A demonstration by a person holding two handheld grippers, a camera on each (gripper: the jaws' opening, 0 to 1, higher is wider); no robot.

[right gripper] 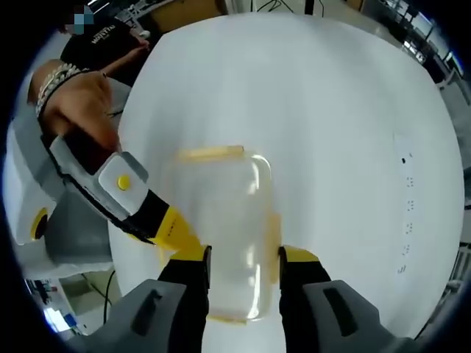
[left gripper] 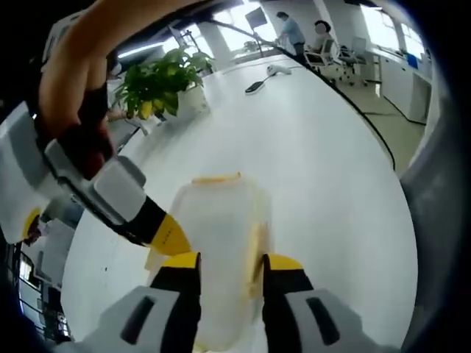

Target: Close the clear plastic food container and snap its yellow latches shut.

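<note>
With the lid already seated on the clear container [left gripper: 221,243], which rests on the white table [left gripper: 324,169], you work the latches. In the left gripper view, the other gripper [left gripper: 158,232] enters left of the container, tips touching its side near a yellow latch; your left gripper [left gripper: 230,268] stands spread, straddling the near end. In the right gripper view, the right gripper [right gripper: 243,261] likewise straddles the container [right gripper: 221,220], jaws apart. Press each latch [right gripper: 210,153] squarely inward while bracing the opposite side, judging the far one unfastened.
</note>
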